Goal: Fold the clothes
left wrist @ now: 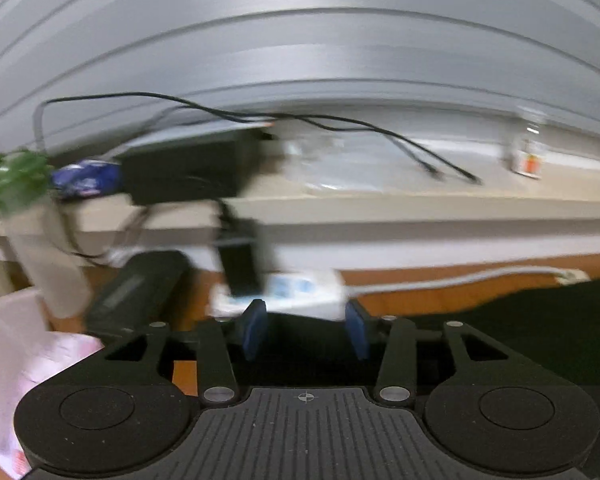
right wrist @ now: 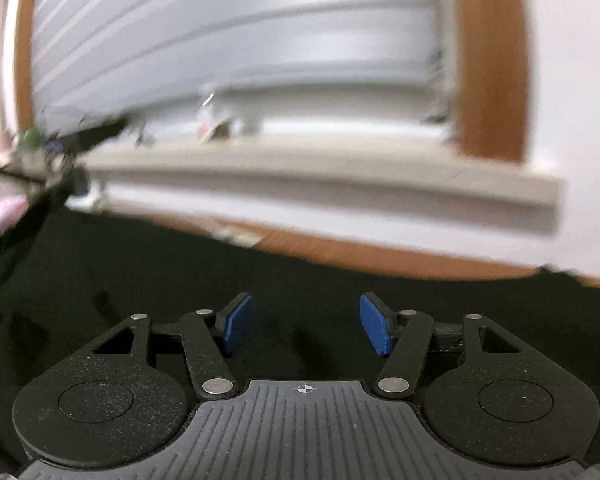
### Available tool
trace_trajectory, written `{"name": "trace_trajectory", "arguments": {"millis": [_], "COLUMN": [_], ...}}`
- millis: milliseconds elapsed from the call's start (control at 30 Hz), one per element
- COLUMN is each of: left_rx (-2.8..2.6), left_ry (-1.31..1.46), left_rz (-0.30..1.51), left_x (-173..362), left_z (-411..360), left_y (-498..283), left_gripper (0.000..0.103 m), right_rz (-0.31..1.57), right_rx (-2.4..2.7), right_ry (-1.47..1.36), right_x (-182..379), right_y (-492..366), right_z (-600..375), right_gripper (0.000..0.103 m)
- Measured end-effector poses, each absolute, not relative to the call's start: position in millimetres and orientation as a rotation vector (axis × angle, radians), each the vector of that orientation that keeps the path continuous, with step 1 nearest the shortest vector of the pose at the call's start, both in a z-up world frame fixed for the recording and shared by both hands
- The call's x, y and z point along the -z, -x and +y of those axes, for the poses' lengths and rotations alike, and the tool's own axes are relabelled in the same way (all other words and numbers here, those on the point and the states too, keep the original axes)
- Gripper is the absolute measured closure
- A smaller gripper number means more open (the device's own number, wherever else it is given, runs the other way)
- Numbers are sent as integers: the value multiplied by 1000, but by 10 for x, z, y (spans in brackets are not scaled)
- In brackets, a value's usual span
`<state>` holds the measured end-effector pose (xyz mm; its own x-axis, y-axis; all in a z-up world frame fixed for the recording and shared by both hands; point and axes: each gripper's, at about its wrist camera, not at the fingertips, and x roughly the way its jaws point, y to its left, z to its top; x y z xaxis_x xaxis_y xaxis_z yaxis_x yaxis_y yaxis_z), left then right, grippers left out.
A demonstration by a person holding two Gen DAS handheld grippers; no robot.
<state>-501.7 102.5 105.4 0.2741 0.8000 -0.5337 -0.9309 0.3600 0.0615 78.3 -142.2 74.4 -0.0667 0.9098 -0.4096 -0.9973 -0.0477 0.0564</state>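
While I look through the left camera, my left gripper (left wrist: 306, 330) is partly open and holds nothing; the dark cloth (left wrist: 540, 320) lies under it and to its right, on the orange floor (left wrist: 420, 300). Through the right camera, my right gripper (right wrist: 306, 326) is partly open too, empty, above the same dark cloth (right wrist: 180, 272).

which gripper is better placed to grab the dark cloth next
Right, probably. The right gripper is open directly over the dark garment; the left gripper looks mostly past its edge toward the floor.
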Motion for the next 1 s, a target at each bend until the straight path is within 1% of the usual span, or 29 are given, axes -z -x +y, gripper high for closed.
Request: {"name": "trace_trajectory", "arguments": {"millis": [33, 67, 100, 133, 233, 333, 433, 500, 533, 567, 600, 733, 767, 900, 933, 967, 1000], "left_rx": [-1158, -1130, -1101, -1069, -978, -902, -823, -792, -779, -771, -766, -761, -759, -767, -767, -769, -774], "left_ry": [284, 279, 271, 265, 262, 272, 278, 276, 276, 278, 280, 305, 313, 339, 341, 341, 339], "left_rz": [534, 536, 536, 535, 531, 522, 522, 535, 542, 550, 557, 585, 567, 550, 549, 547, 544], "left_x": [-1042, -1034, -1038, -1036, -989, -896, -766, -641, -577, -512, -450, -282, -288, -283, -283, -284, -287], "left_z": [997, 973, 962, 956, 942, 959, 978, 997, 1001, 993, 995, 1041, 1041, 1068, 1069, 1070, 1066], "left_y": [4915, 4808, 4684, 4547, 4108, 3710, 3352, 3194, 3124, 3074, 3036, 3004, 3032, 3080, 3078, 3078, 3082], "left_gripper": [50, 45, 44, 43, 42, 39, 39, 39, 39, 39, 39, 39, 38, 38, 38, 38, 38], "right_rz": [371, 379, 387, 394, 404, 445, 515, 565, 590, 614, 632, 703, 717, 717, 720, 719, 709], "right_rx": [-1575, -1548, -1520, -1487, -1353, -1223, -1151, -1114, -1099, -1091, -1079, -1040, -1026, -1021, -1038, -1054, -1070], "right_ry": [278, 259, 239, 223, 215, 226, 208, 191, 181, 171, 171, 166, 172, 203, 203, 212, 238], "right_x": [-817, -867, -917, -959, -1006, -951, -855, -786, -753, -724, -693, -536, -493, -403, -398, -399, -412], "right_y": [-939, -1097, -1255, -1415, -1893, -2345, -2688, -2896, -2990, -3062, -3122, -3267, -3299, -3329, -3330, -3318, -3281], "right_z": [-1480, -1526, -1572, -1617, -1732, -1818, -1869, -1896, -1903, -1895, -1870, -1690, -1628, -1441, -1398, -1343, -1268], "right_gripper": [45, 54, 60, 63, 67, 66, 64, 62, 57, 54, 53, 52, 52, 52, 60, 83, 94]}}
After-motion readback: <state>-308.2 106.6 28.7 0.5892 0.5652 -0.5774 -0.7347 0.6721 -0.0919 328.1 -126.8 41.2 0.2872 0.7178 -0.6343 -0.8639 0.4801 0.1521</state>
